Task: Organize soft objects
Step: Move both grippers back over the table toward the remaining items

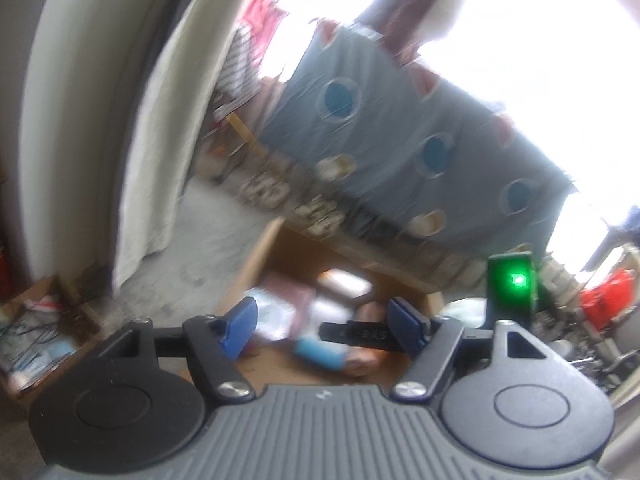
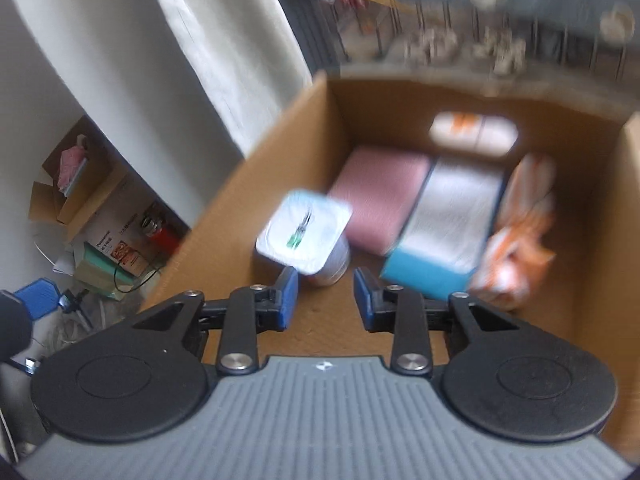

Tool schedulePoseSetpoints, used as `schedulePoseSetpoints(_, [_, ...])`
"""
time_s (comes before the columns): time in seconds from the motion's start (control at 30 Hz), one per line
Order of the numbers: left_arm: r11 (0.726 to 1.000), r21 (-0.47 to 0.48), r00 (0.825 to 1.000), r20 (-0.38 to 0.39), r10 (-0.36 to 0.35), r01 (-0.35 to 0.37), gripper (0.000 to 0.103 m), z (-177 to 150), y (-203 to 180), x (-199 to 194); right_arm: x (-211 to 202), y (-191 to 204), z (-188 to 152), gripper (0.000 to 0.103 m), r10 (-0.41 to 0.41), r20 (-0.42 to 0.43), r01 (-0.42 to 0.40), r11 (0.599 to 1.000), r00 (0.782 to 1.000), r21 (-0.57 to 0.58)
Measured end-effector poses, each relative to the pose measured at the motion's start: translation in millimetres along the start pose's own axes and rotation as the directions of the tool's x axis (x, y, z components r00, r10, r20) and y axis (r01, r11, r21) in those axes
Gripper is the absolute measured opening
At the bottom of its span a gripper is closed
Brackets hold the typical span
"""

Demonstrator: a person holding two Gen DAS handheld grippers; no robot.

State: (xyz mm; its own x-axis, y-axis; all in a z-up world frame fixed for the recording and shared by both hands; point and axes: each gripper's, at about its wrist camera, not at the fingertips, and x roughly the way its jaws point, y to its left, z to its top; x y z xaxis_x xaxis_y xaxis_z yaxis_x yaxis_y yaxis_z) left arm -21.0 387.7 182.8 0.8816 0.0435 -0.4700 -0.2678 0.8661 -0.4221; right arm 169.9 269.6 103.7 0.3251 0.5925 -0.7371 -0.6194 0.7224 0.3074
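An open cardboard box point(image 2: 260, 184) stands on the floor and holds soft packs. Inside lie a pink pack point(image 2: 380, 200), a white pack with a blue end point(image 2: 444, 224), an orange and white bag point(image 2: 520, 232) and a white pack with an orange label point(image 2: 472, 132). A white-wrapped roll point(image 2: 304, 236) stands tilted at the near left of the box. Just above it my right gripper point(image 2: 326, 299) is open, with nothing between its pads. My left gripper point(image 1: 322, 326) is open wide over the same box point(image 1: 260, 256), whose contents are blurred.
A grey cloth with blue circles point(image 1: 400, 120) hangs behind the box, with shoes point(image 2: 432, 46) along its foot. A white curtain point(image 1: 160, 140) hangs at the left. Cartons and clutter point(image 2: 100, 224) sit left of the box. A black part with a green light point(image 1: 512, 284) rises at the right.
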Motion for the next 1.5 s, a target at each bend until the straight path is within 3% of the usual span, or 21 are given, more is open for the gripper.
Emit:
schedulePoseSetpoints(0.2, [0.974, 0.137, 0.983, 0.024, -0.183, 0.178, 0.077, -5, -72, -40, -92, -27, -3, 0.04, 0.049, 0.127, -0.051, 0.999, 0.991, 0.012])
schedulePoseSetpoints(0.37, [0.935, 0.156, 0.947, -0.025, -0.32, 0.319, 0.08, -18, -126, -57, -160, -59, -19, 0.041, 0.018, 0.229, -0.023, 1.0, 0.973, 0.017])
schedulePoseSetpoints(0.5, [0.908, 0.2, 0.93, -0.069, -0.36, 0.367, 0.082, -37, -170, -54, -210, -96, -46, 0.042, -0.052, 0.299, 0.051, 0.999, 0.953, 0.01])
schedulePoseSetpoints(0.63, [0.897, 0.237, 0.928, -0.124, -0.352, 0.372, 0.082, -63, -207, -34, -251, -146, -86, 0.043, -0.126, 0.369, 0.132, 0.991, 0.921, 0.008])
schedulePoseSetpoints(0.83, [0.882, 0.319, 0.935, -0.19, -0.298, 0.346, 0.082, -114, -254, 2, -309, -217, -144, 0.047, -0.322, 0.413, 0.331, 0.942, 0.852, 0.053])
schedulePoseSetpoints(0.97, [0.886, 0.318, 0.931, -0.25, -0.266, 0.338, 0.082, -141, -272, 30, -336, -267, -172, 0.048, -0.388, 0.394, 0.365, 0.921, 0.833, 0.136])
schedulePoseSetpoints(1.13, [0.888, 0.361, 0.946, -0.256, -0.201, 0.286, 0.082, -169, -284, 56, -358, -317, -204, 0.049, -0.477, 0.384, 0.435, 0.879, 0.79, 0.197])
schedulePoseSetpoints(1.27, [0.887, 0.398, 0.958, -0.251, -0.14, 0.234, 0.082, -190, -290, 72, -363, -339, -225, 0.049, -0.505, 0.362, 0.45, 0.863, 0.784, 0.23])
schedulePoseSetpoints(1.4, [0.9, 0.411, 0.981, -0.178, -0.076, 0.144, 0.083, -216, -286, 80, -355, -350, -237, 0.052, -0.515, 0.337, 0.448, 0.856, 0.788, 0.259])
schedulePoseSetpoints(1.5, [0.898, 0.43, 0.989, -0.144, -0.037, 0.096, 0.082, -232, -281, 86, -344, -354, -245, 0.053, -0.515, 0.323, 0.438, 0.853, 0.794, 0.283])
